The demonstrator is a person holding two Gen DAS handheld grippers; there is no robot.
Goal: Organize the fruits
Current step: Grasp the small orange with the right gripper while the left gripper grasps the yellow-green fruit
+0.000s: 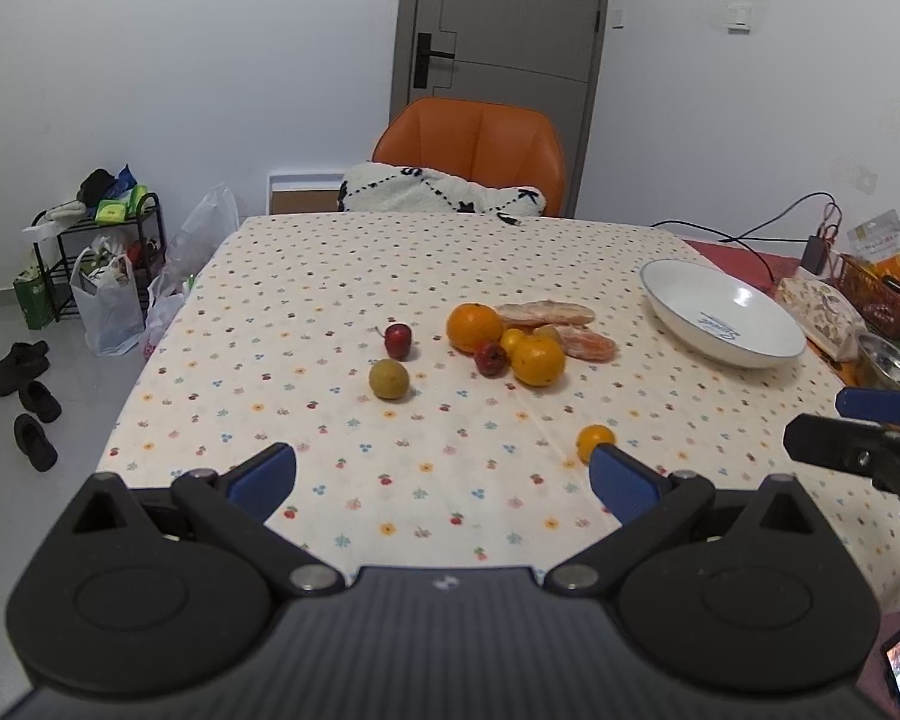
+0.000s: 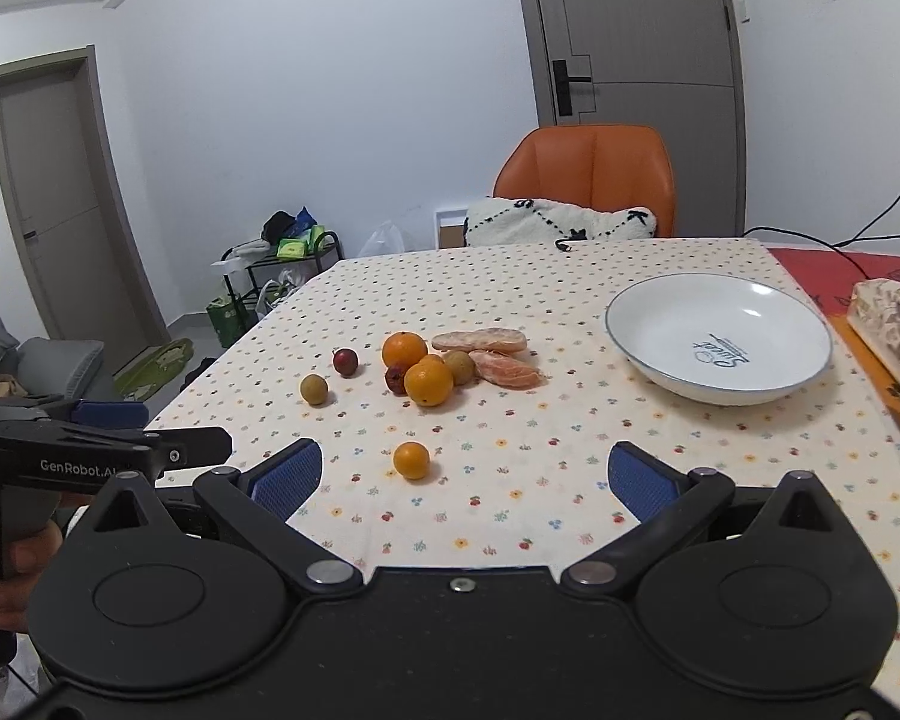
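Note:
A cluster of fruit lies mid-table: two oranges (image 1: 474, 327) (image 1: 538, 360), a red fruit (image 1: 490, 358), peeled citrus segments (image 1: 546, 313), and apart to the left a red fruit (image 1: 398, 341) and a green-brown fruit (image 1: 389, 378). A small orange (image 1: 594, 441) (image 2: 411, 459) lies alone, nearer. An empty white bowl (image 1: 720, 315) (image 2: 717, 339) stands to the right. My left gripper (image 1: 444, 480) is open and empty above the near table; the small orange touches its right fingertip's edge in view. My right gripper (image 2: 465, 480) is open and empty, the small orange just ahead.
The table has a flower-print cloth (image 1: 330, 300). An orange chair (image 1: 471, 150) with a white cushion stands at the far edge. A tissue box (image 2: 888, 330), a basket (image 1: 876, 294) and cables lie at the right. Bags and a rack (image 1: 102, 252) stand on the floor left.

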